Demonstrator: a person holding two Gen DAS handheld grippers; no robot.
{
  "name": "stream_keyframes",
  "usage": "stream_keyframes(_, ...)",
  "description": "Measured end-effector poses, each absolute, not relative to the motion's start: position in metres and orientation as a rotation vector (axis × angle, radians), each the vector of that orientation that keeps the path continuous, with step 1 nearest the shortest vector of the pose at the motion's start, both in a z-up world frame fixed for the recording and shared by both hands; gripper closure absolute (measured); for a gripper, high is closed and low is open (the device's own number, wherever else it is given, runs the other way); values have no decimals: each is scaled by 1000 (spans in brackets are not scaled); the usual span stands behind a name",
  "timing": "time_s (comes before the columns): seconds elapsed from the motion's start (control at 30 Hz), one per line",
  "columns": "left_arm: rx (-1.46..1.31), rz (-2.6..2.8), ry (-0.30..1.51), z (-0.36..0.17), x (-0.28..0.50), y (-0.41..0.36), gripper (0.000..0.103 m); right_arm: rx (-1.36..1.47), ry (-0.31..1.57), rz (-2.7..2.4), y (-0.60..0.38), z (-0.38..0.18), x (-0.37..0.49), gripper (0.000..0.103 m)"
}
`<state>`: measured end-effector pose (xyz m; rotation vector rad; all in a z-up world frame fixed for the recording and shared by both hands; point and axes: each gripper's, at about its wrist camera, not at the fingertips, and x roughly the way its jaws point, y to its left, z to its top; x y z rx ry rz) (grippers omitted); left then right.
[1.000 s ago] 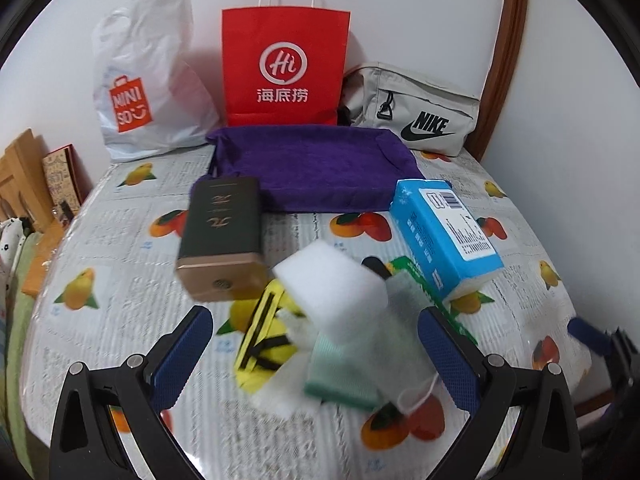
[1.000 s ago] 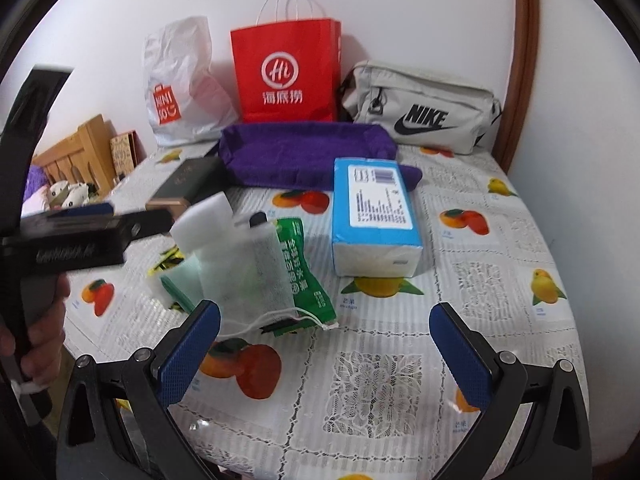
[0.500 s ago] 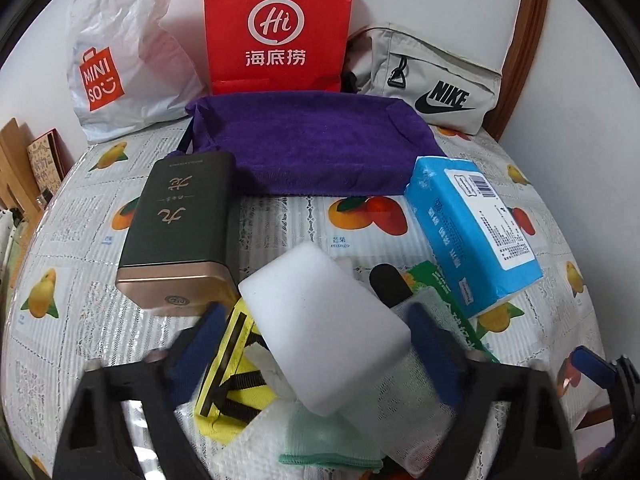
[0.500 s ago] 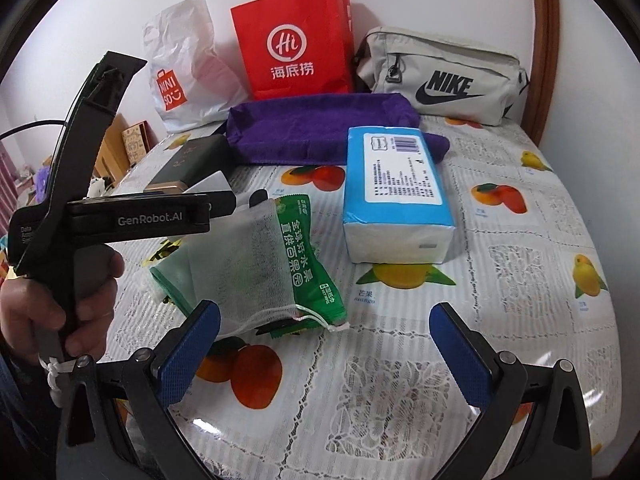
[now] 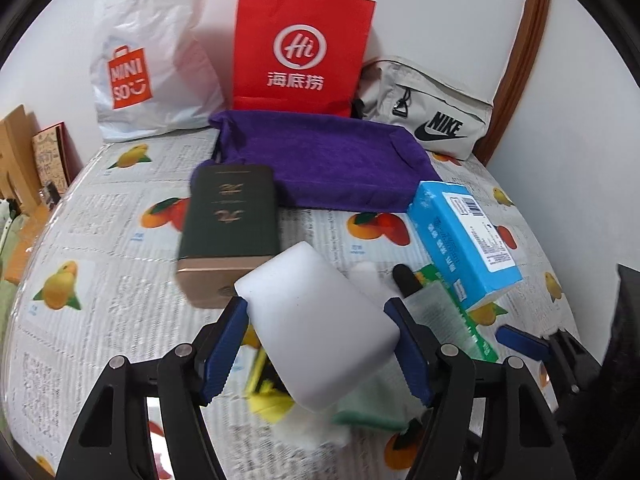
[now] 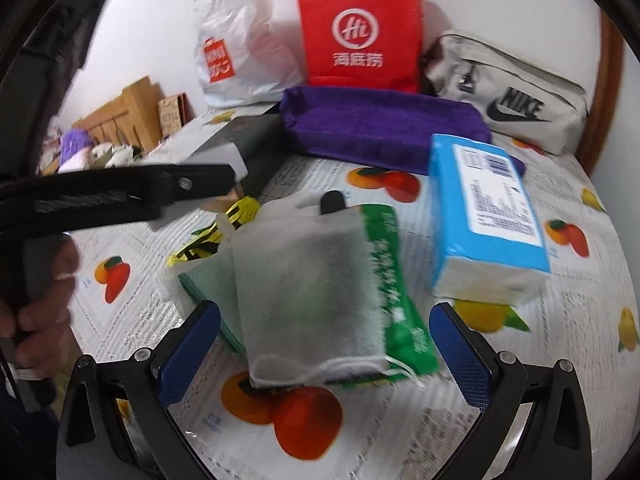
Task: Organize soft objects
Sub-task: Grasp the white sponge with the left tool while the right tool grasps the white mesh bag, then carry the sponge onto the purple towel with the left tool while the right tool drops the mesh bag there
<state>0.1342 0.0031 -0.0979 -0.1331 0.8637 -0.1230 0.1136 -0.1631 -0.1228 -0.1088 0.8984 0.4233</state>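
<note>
My left gripper is shut on a white sponge block, its blue pads pressing both sides, holding it above a pile of a yellow-black net item and a green cloth. My right gripper is open, its fingers either side of a white mesh drawstring bag lying on a green packet and the green cloth. A blue tissue pack lies to the right. A purple cloth tray sits at the back.
A dark green and gold box lies left of centre. A red paper bag, a white Miniso bag and a grey Nike bag stand against the wall. Wooden items sit past the table's left edge.
My left gripper closed on the white sponge block and lifted it off the pile. My right gripper moved forward and down towards the mesh bag, still open.
</note>
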Motion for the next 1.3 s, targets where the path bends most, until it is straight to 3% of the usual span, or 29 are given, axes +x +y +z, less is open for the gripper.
stream_keyframes(0.2, -199, -96, 872, -107, 124, 37, 35, -189, 880, 415, -147, -132, 117, 2)
stream_keyframes(0.33, -240, -82, 886, -116, 121, 55, 35, -238, 881, 411, -141, -134, 115, 25)
stream_keyframes(0.4, -248, -70, 897, -120, 120, 60, 35, -243, 866, 419, -139, -133, 112, 31)
stream_keyframes(0.5, -257, -70, 901, -123, 117, 66, 35, -268, 852, 398, -138, -130, 108, 51)
stream_keyframes(0.6, -262, -74, 899, -124, 114, 69, 35, -229, 842, 424, -143, -123, 105, 58)
stream_keyframes(0.67, -268, -78, 901, -125, 112, 70, 35, -212, 838, 433, -146, -120, 105, 69)
stream_keyframes(0.7, -268, -78, 902, -126, 111, 69, 35, -205, 842, 433, -147, -119, 105, 82)
stream_keyframes(0.73, -264, -78, 903, -126, 109, 69, 35, -193, 843, 435, -149, -119, 105, 88)
stream_keyframes(0.93, -248, -73, 901, -124, 105, 65, 35, -106, 827, 445, -163, -114, 99, 97)
stream_keyframes(1.3, -205, -21, 909, -129, 103, 64, 35, -26, 812, 248, -243, -106, 85, 97)
